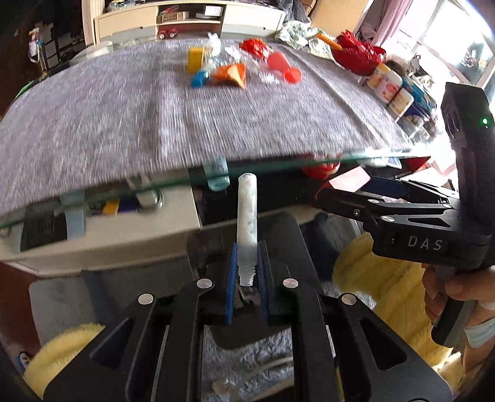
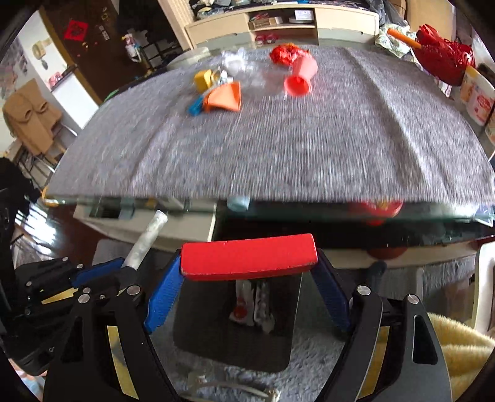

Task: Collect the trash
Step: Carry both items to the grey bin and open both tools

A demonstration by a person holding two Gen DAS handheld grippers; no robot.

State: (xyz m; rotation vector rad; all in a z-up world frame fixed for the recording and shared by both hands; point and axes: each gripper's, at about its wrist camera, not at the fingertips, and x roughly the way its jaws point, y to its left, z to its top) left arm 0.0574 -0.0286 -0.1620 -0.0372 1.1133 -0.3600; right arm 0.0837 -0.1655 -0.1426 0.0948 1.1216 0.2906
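Black bin (image 2: 235, 321) stands on the floor below both grippers, wrappers already inside. Left gripper (image 1: 247, 272) clenches a white threaded plastic tube (image 1: 246, 216); right gripper (image 2: 247, 275) grips a red flat block (image 2: 249, 256). More coloured scraps (image 2: 222, 96) wait across the grey cloth-covered glass table (image 2: 278, 148).

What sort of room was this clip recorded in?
Probably a lived-in home living or dining room: a glass table under a grey cloth, a cream shelf unit behind it, and shaggy rug on the floor.
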